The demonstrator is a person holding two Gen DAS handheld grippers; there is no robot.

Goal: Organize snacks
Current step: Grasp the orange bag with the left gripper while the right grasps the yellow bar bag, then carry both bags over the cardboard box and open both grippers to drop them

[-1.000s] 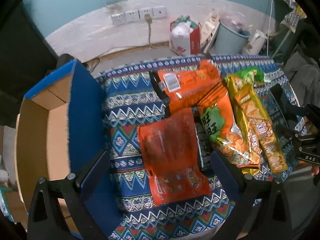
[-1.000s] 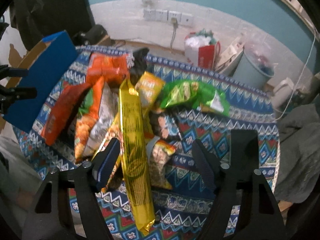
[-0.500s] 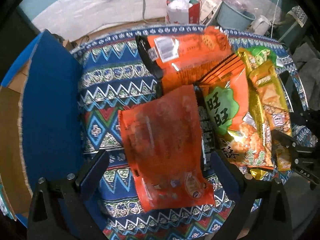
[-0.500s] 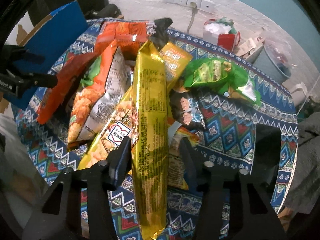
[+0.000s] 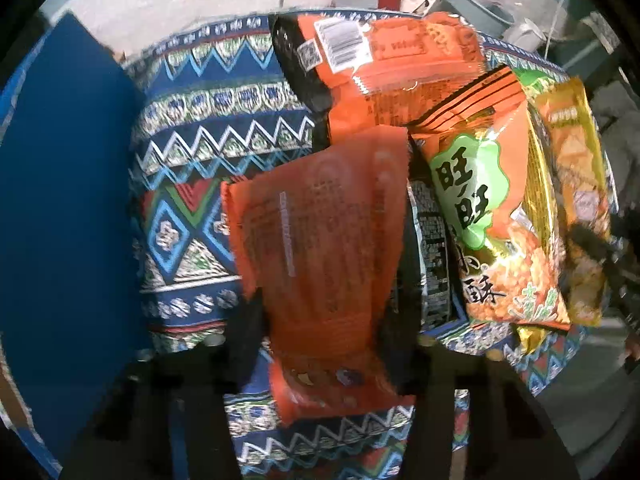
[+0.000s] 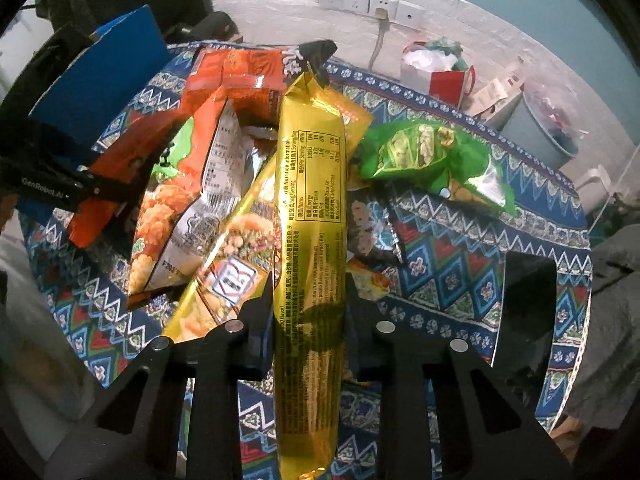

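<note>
Down low over the patterned tablecloth point(image 5: 208, 128), the left gripper point(image 5: 324, 344) points forward, its fingers point(image 5: 248, 336) pressed against both edges of the flat orange packet point(image 5: 320, 248), which runs from 6 o'clock up toward the centre of the left wrist view. Beside it at 3 o'clock lies the orange-and-green snack bag point(image 5: 492, 216), and a blue box point(image 5: 68, 220) fills 9 o'clock. Across the pile, the right gripper point(image 6: 308, 320) also reaches forward, fingers point(image 6: 256, 316) clamped on the long gold packet point(image 6: 312, 208), which stretches from 6 o'clock toward 12 in the right wrist view. At 2 o'clock sits a green bag point(image 6: 432, 156), apart from the gold one, on the cloth.
</note>
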